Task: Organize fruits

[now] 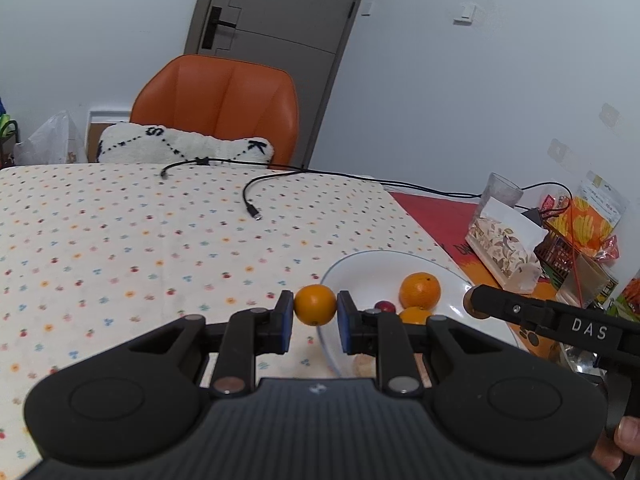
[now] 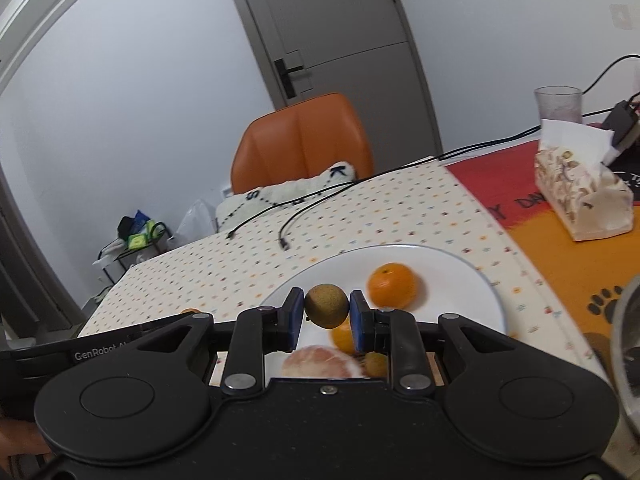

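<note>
My left gripper [image 1: 315, 306] is shut on a small orange [image 1: 315, 305], held above the left rim of the white plate [image 1: 360, 264]. On the plate lie an orange [image 1: 419, 290], a second orange [image 1: 414, 315] and a small red fruit [image 1: 385, 306]. My right gripper [image 2: 327, 308] is shut on a brown-green round fruit [image 2: 327, 305], held over the plate [image 2: 460, 280]. Below it lie an orange [image 2: 390, 285], another orange [image 2: 342, 338], a peeled pinkish fruit [image 2: 320, 360] and a small brown fruit [image 2: 376, 363]. The right gripper's body also shows in the left wrist view [image 1: 560, 320].
The plate sits on a dotted cloth [image 1: 120, 240] on the table. Two black cables [image 1: 252, 196] lie on the far side. A tissue box [image 2: 580, 196], a glass [image 2: 558, 104] and snack bags [image 1: 588, 224] stand to the right. An orange chair [image 1: 218, 100] stands behind. A metal bowl's rim [image 2: 624, 340] is at the right.
</note>
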### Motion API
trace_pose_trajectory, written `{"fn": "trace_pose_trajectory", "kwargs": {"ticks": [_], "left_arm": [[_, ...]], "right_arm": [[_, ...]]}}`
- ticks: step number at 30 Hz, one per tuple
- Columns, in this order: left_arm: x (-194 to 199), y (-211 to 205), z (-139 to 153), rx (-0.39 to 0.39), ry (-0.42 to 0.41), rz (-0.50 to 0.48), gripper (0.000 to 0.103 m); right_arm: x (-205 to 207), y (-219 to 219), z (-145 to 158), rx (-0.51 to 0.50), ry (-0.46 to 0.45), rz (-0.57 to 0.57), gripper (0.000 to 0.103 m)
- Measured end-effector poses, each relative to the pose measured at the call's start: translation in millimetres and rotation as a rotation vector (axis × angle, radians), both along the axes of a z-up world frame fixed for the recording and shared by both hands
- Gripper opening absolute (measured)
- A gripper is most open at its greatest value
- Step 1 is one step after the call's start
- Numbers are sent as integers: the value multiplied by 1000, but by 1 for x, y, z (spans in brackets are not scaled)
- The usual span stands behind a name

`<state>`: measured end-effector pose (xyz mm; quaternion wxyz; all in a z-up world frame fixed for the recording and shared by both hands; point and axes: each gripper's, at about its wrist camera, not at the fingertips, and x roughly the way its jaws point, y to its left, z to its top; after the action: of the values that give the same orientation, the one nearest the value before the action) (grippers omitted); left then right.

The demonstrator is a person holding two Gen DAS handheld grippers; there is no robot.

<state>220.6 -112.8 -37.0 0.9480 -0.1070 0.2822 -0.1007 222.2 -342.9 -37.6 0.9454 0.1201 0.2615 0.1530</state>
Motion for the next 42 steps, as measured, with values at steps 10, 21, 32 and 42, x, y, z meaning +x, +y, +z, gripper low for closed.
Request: {"fn": "trace_pose_trajectory", "kwargs": {"ticks": [10, 21, 32, 42], "left_arm": [[19, -23, -4, 14, 14, -39, 21], [25, -21, -12, 27, 45, -21, 27], [9, 6, -6, 31, 43, 56, 65], [-10, 24, 2, 76, 42, 127, 89]], "right_arm": [[13, -19, -9, 13, 14, -40, 23], [25, -26, -14, 17, 24, -59, 23], [25, -20, -14, 12, 27, -76, 28], [11, -23, -4, 74, 25, -95, 76]]}}
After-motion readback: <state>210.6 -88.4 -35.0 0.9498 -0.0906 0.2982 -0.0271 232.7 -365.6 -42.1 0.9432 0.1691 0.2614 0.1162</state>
